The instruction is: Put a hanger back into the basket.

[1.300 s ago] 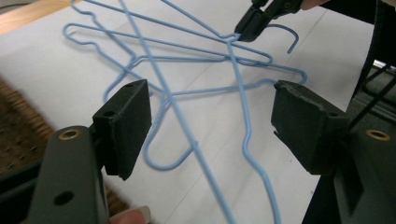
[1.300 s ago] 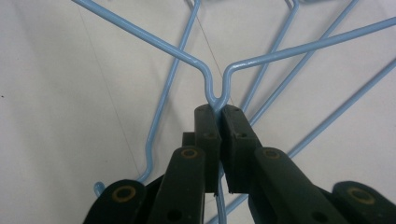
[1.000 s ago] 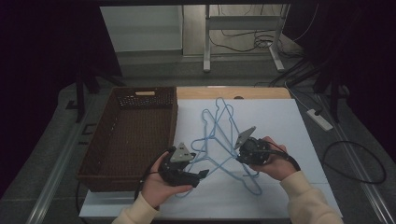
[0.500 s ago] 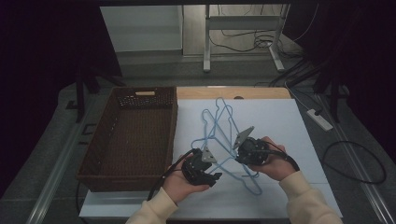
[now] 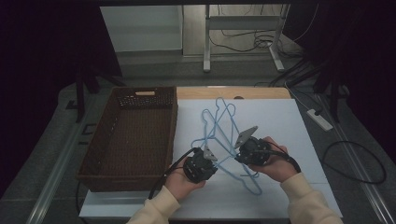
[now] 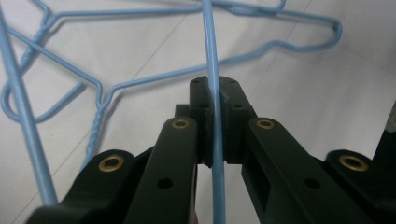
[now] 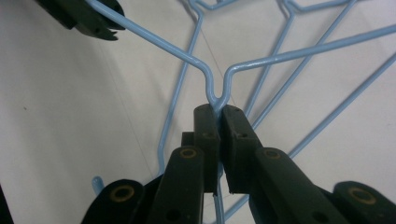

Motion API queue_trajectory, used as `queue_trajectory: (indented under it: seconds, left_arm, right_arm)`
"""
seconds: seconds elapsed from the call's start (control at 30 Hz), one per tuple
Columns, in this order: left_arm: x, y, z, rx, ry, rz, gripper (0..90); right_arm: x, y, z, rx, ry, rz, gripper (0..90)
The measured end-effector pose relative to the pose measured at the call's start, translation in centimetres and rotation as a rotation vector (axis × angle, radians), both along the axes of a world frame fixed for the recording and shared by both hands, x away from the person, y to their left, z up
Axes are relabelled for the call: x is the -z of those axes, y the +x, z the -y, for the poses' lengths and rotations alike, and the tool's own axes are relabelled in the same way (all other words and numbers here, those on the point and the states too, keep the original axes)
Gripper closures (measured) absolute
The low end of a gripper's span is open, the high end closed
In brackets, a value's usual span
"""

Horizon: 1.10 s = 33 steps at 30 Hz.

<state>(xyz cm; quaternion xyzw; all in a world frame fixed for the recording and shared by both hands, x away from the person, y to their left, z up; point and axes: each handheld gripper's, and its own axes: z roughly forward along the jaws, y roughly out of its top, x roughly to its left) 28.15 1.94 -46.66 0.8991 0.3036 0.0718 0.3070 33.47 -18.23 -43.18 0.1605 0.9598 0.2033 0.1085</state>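
Gripping: left gripper [image 6: 215, 100] just clamped blue hanger wire [image 6: 212, 56] | right gripper [image 7: 217, 114] clenched on hanger neck [image 7: 216, 91]

Tangled blue wire hangers [image 5: 223, 135] overlap on the white table; their count stays unclear, and the gripper views' edges crop their outlines.

Basket [image 5: 130, 135] left, hangers [image 5: 219, 126] right on my tabletop [image 5: 280, 121].
Left tool [image 5: 208, 156] and right tool [image 5: 240, 148] sit at the hangers' near end.
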Motion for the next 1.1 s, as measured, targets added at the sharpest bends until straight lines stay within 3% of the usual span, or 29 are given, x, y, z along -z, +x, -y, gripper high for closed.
queue_trajectory:
  seconds: [0.1, 0.17, 0.33, 0.37, 0.4, 0.43, 0.47, 0.6, 0.87, 0.97, 1.1]
  left_arm:
    - [-0.1, -0.1, -0.3, -0.012, -0.023, 0.013, 85.5]
    - [0.0, -0.1, -0.3, -0.015, -0.021, 0.01, 85.5]
    - [0.3, -0.2, -0.8, -0.056, -0.057, 0.016, 85.6]
    - [0.3, -0.1, -0.9, -0.061, -0.064, 0.017, 85.6]
    - [0.3, -0.1, -0.9, -0.061, -0.064, 0.017, 85.6]
    - [0.3, -0.1, -1.0, -0.06, -0.072, 0.015, 85.6]
    - [0.2, -0.2, -1.1, -0.066, -0.074, 0.021, 85.7]
    - [0.1, -0.3, -1.2, -0.071, -0.083, 0.03, 85.7]
    - [0.0, -0.3, -1.5, -0.1, -0.105, 0.046, 85.8]
    - [-0.2, -0.4, -1.7, -0.11, -0.112, 0.058, 85.8]
    - [-0.6, -0.5, -2.1, -0.147, -0.148, 0.101, 85.9]
  right_arm:
    - [-0.2, -0.1, 0.2, 0.016, 0.04, 0.012, 82.3]
    - [-0.4, 0.0, 0.4, 0.032, 0.088, 0.007, 74.2]
    - [-1.5, -0.1, 2.1, 0.134, 0.305, 0.091, 48.7]
    - [-1.8, -0.1, 2.7, 0.16, 0.353, 0.108, 45.9]
    - [-1.8, -0.1, 2.7, 0.16, 0.353, 0.108, 45.9]
    - [-1.9, 0.0, 3.3, 0.185, 0.403, 0.117, 44.0]
    - [-2.0, 0.2, 4.7, 0.236, 0.486, 0.119, 40.5]
    - [-1.8, 0.4, 7.3, 0.33, 0.613, 0.126, 37.7]
    - [-0.2, -0.5, 10.8, 0.418, 0.666, 0.129, 37.6]
    - [0.4, -0.9, 11.2, 0.419, 0.667, 0.128, 37.6]
    - [2.6, -1.9, 11.5, 0.409, 0.655, 0.1, 37.6]
